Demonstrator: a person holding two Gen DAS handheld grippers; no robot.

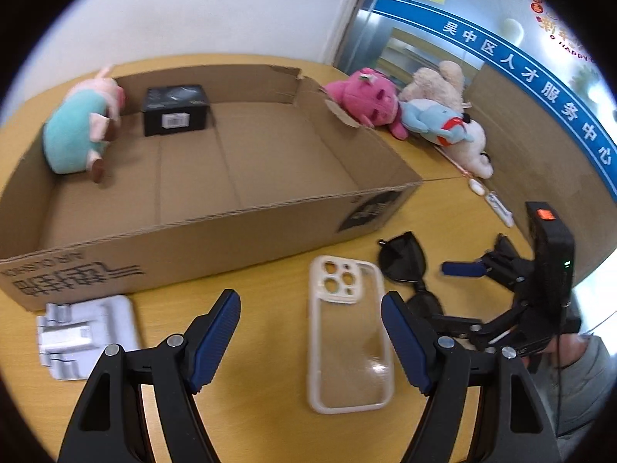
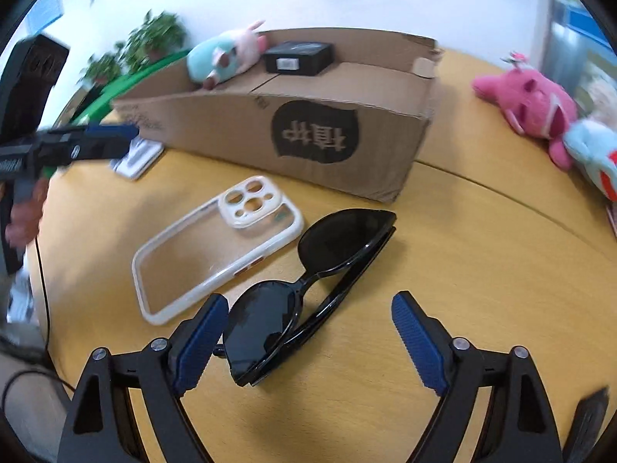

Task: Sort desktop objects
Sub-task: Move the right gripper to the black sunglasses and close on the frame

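Note:
A clear phone case [image 1: 349, 341] with a white rim lies flat on the yellow table, partly between my open left gripper's [image 1: 310, 308] fingers; it also shows in the right wrist view [image 2: 216, 249]. Folded black sunglasses [image 2: 304, 289] lie beside it, one lens between my open right gripper's [image 2: 308, 316] fingers; they also show in the left wrist view [image 1: 401, 266]. The open cardboard box [image 1: 216, 227] holds a teal-and-pink plush pig [image 1: 81, 127] and a black box [image 1: 175, 110].
Pink [image 1: 366, 102], blue [image 1: 435, 119] and cream [image 1: 459, 115] plush toys lie at the table's far right corner. A white plastic piece [image 1: 85, 337] lies left of my left gripper, by the box front. Small white items [image 1: 497, 204] lie near the right wall.

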